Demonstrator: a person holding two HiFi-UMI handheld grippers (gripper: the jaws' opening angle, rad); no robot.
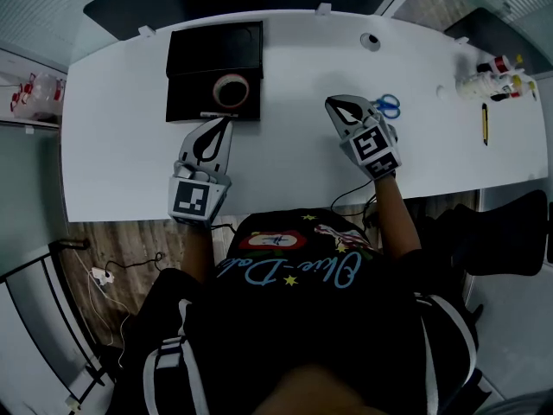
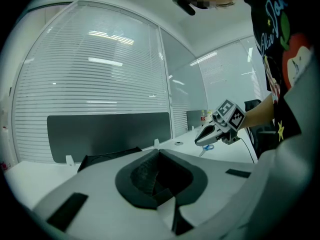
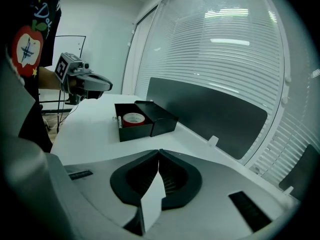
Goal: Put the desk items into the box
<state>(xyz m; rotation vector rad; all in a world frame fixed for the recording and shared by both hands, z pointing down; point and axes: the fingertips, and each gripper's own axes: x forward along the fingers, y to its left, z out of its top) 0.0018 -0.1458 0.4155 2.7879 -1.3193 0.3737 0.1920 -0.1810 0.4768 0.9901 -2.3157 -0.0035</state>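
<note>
While my left tool and right tool hang over the white worktop, each with its jaws pressed together on nothing, the black box sits open at the upper centre-left of the head view, a roll of tape already inside. The blue-handled scissors lie just beside my right tool, to its right in the frame, their blades hidden behind it. That hand is the nearer, and I judge it must open before any pick. A slim yellow-and-black item and small bottles wait at far right. No label on box or tape is legible.
</note>
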